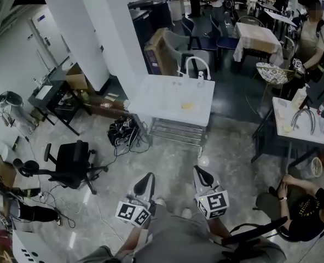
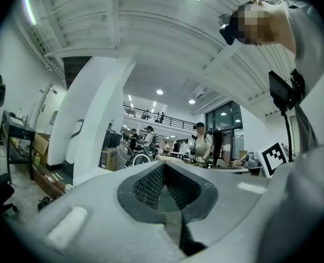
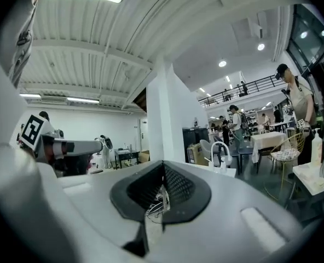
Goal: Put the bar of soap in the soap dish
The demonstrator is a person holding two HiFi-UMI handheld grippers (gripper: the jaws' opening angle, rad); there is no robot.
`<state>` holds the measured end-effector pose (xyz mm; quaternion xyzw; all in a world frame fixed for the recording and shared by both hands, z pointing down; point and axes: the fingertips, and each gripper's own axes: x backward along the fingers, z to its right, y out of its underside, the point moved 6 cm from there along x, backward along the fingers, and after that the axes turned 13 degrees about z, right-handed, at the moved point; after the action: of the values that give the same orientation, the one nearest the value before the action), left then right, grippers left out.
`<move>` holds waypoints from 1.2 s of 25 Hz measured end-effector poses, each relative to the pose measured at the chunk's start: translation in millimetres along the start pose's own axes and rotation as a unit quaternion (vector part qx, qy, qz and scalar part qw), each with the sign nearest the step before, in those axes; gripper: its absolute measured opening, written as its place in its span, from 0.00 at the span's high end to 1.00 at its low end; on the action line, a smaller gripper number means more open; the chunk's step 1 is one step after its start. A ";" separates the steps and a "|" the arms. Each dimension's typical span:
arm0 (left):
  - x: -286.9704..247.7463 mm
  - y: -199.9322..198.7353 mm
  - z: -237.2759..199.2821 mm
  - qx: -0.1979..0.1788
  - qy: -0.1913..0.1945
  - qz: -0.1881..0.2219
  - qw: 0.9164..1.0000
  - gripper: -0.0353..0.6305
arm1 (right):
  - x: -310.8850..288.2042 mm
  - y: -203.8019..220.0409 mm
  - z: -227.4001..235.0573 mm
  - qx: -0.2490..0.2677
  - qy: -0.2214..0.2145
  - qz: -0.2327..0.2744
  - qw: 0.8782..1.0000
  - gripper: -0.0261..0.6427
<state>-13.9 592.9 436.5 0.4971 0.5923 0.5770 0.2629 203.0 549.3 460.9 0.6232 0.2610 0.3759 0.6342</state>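
Both claws, the left claw point(image 1: 145, 184) and the right claw point(image 1: 203, 177), are pinched shut and empty, level, side by side. At twelve o'clock, well apart from them, the bar of soap point(image 1: 187, 106) lies on the white surface point(image 1: 156, 95).

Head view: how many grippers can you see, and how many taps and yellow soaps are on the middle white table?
grippers: 2, the left gripper and the right gripper
tap: 1
soap: 1
total: 4
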 end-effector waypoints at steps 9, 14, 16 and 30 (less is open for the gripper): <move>-17.7 10.6 7.5 -0.008 0.007 -0.001 1.000 0.96 | -7.7 -0.7 4.3 -0.005 -0.025 -0.003 1.000 0.96; -30.4 15.6 -1.3 -0.004 0.010 0.008 1.000 0.96 | -16.7 4.2 8.7 -0.001 -0.026 -0.006 1.000 0.96; -34.3 18.2 -10.7 -0.001 0.007 0.011 1.000 0.96 | -23.6 4.5 10.3 -0.001 -0.022 -0.004 1.000 0.96; -113.1 33.5 -94.4 0.027 0.018 0.002 0.999 0.96 | -121.9 3.4 33.7 0.032 0.001 -0.004 0.999 0.96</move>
<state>-46.3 446.8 457.0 0.4950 0.6113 0.5702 0.2371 158.6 431.3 450.5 0.6422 0.2755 0.3654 0.6150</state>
